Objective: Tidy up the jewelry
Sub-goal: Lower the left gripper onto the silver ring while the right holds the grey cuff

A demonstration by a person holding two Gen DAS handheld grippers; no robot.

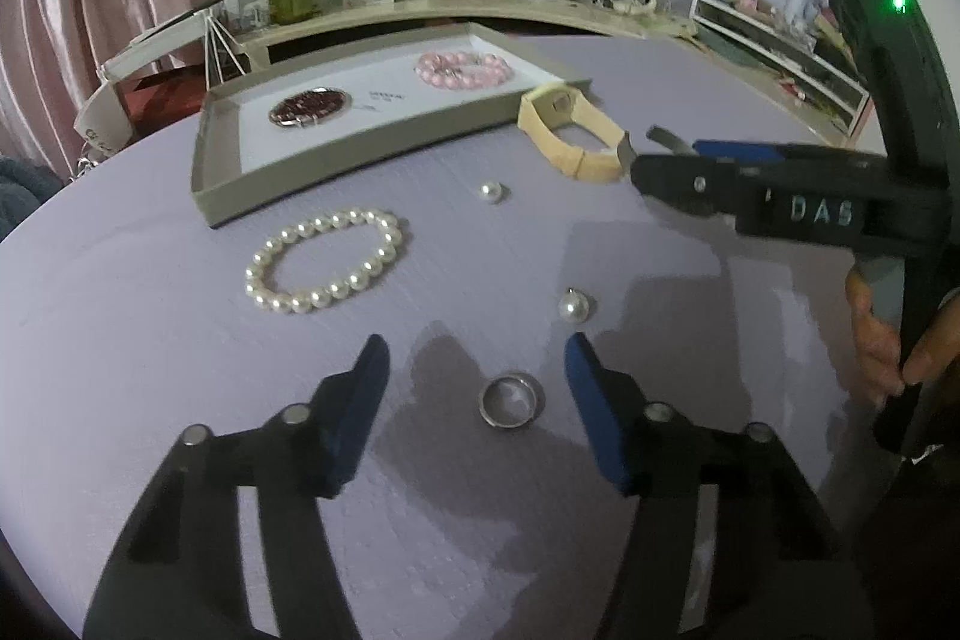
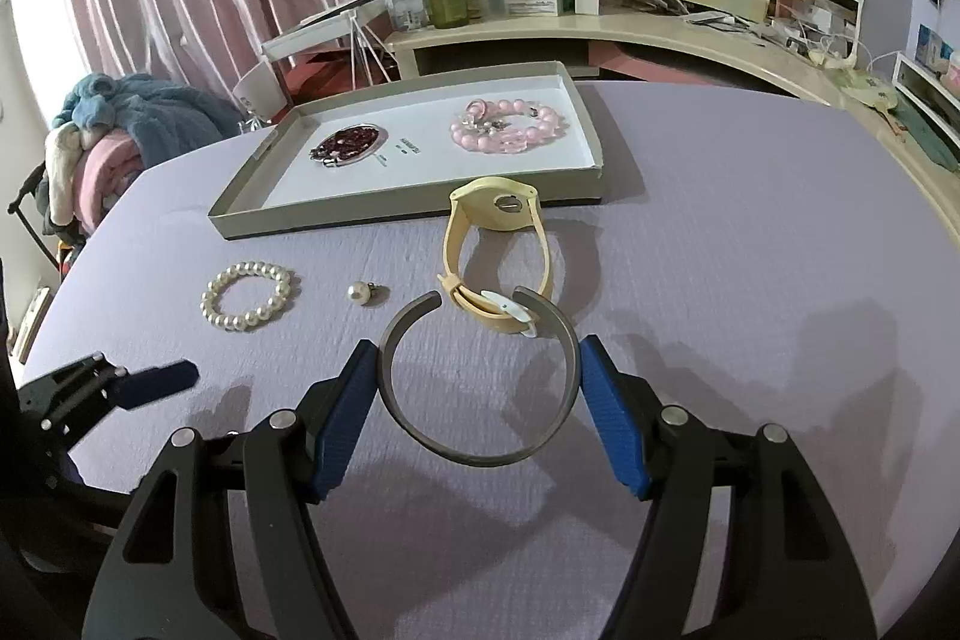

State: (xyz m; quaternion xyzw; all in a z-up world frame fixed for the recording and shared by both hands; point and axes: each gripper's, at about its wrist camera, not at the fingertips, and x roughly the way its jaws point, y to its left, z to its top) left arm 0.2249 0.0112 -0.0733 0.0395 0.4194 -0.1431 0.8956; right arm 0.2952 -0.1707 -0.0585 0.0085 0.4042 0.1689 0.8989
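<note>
A silver ring (image 1: 511, 400) lies flat on the lilac table between the blue pads of my left gripper (image 1: 477, 340), which is open; neither pad touches it. My right gripper (image 2: 478, 343) is shut on a grey open cuff bangle (image 2: 480, 454), held by its two sides a little above the cloth. A cream watch (image 2: 498, 208) stands on the table just beyond the cuff's open ends. The shallow grey tray (image 2: 336, 220) behind holds a pink bead bracelet (image 2: 510, 124) and a dark red oval brooch (image 2: 351, 142).
A white pearl bracelet (image 1: 327, 259) lies left of centre, with one loose pearl piece (image 1: 491, 191) near the tray and another (image 1: 573, 307) just beyond my left gripper's right finger. A cluttered desk and shelves curve behind the table. A person's fingers (image 1: 882, 340) hold the right gripper's handle.
</note>
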